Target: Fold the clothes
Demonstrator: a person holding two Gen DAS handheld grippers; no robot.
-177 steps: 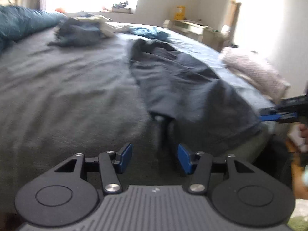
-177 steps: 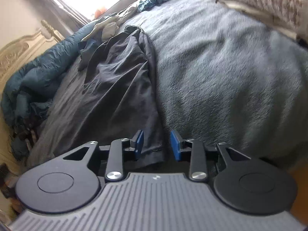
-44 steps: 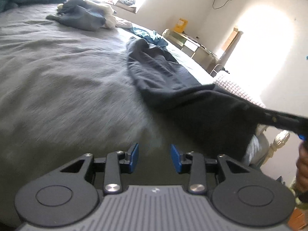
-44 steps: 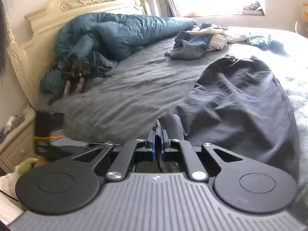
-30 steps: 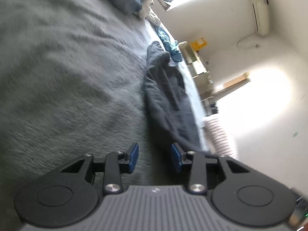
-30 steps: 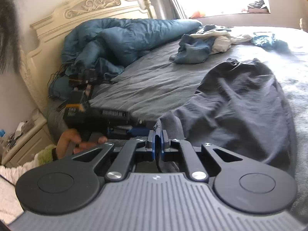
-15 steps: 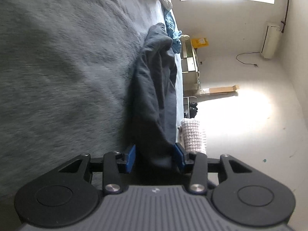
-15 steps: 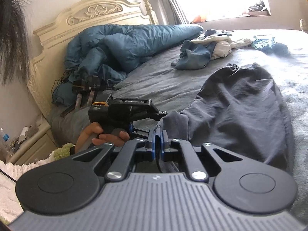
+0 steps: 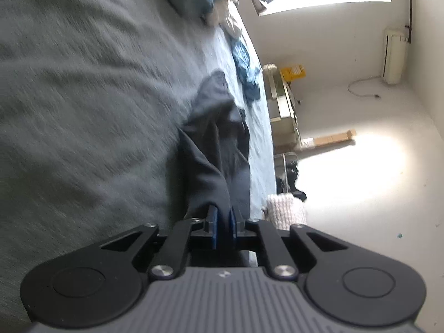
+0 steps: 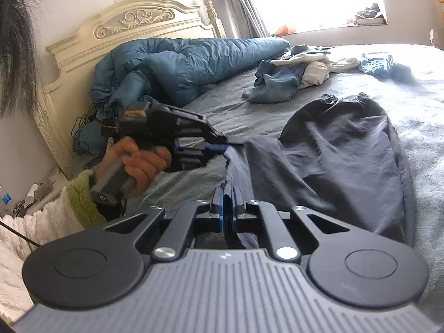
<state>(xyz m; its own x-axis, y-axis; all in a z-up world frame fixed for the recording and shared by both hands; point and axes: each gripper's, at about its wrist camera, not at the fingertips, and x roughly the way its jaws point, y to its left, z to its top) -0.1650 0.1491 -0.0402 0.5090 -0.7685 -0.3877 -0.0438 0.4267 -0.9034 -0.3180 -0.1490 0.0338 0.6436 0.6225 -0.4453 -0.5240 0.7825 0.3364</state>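
A dark navy garment (image 10: 341, 149), probably trousers, is lying lengthwise on a grey bed (image 10: 416, 88), its gathered waistband at the far end and its near hem lifted off the bedding. The right gripper (image 10: 228, 202) is pinching one corner of that hem, its blue pads closed tight on a fold of the cloth. The left gripper (image 9: 223, 223), seen from the right wrist camera at the other near corner, is closing its jaws with dark fabric between them; from its own camera the pads look almost together on the cloth. Two held corners are keeping the hem taut and square, which is likely meant to let the lower end be carried up toward the waistband in one even fold. The person's hand (image 10: 141, 161) is wrapping the left gripper's handle, turned sideways. Further up the bed, a heap of unfolded clothes (image 10: 291, 77) and a teal duvet (image 10: 177, 63) are lying clear of the garment, beside a carved cream headboard (image 10: 125, 25).
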